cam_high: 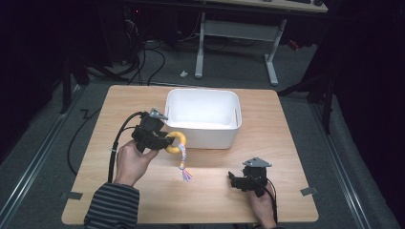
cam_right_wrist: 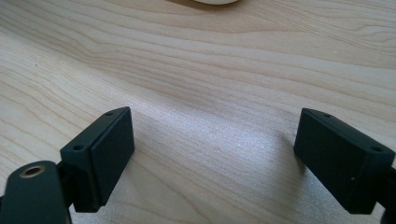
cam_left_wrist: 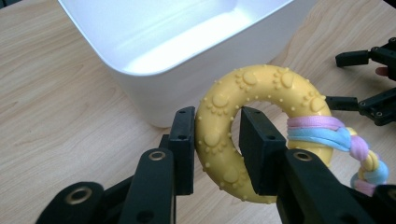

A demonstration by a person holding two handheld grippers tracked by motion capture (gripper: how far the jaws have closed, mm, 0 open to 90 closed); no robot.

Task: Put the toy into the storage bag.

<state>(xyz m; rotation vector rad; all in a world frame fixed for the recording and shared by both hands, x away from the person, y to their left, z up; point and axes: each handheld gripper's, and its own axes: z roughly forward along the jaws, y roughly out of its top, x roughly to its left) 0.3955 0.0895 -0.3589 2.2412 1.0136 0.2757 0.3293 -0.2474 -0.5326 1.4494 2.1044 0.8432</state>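
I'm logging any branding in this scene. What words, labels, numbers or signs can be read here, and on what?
None: no readable text in any view.
The yellow ring toy held in the left gripper carries only raised sun-like bumps, no letters.
The white bin, wooden table and right gripper show no markings.

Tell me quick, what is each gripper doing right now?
Left gripper: closed on the yellow ring toy, beside the white tub.
Right gripper: open, holding nothing, over the wooden table.
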